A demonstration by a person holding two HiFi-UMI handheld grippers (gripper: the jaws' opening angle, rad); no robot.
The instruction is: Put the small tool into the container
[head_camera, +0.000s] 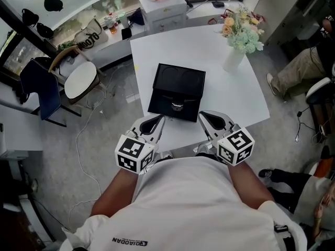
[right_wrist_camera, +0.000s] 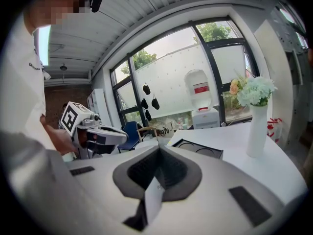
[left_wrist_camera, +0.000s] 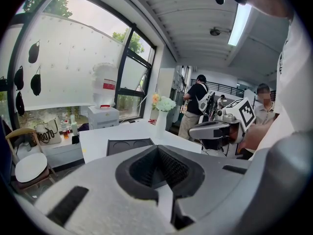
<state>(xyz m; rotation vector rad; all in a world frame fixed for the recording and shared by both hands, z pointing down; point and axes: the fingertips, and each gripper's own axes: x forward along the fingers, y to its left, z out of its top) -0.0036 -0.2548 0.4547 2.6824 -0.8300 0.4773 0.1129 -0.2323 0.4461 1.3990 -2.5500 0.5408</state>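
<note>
A black container (head_camera: 178,85) with two round recesses lies open on the white table (head_camera: 230,95); it also shows in the left gripper view (left_wrist_camera: 129,144) and the right gripper view (right_wrist_camera: 198,148). A small shiny tool (head_camera: 177,106) rests on the container's near section. My left gripper (head_camera: 159,120) hovers at the table's near edge, just left of the container's front, jaws together and empty (left_wrist_camera: 157,148). My right gripper (head_camera: 203,116) hangs level with it on the right, also shut on nothing (right_wrist_camera: 157,148). Neither gripper touches the tool.
A white vase of flowers (head_camera: 238,41) stands at the table's far right corner. Stacked white boxes (head_camera: 162,7) sit beyond the far edge. A chair with a round seat (head_camera: 78,80) and cables are on the floor at left. A seated person (head_camera: 303,61) is at right.
</note>
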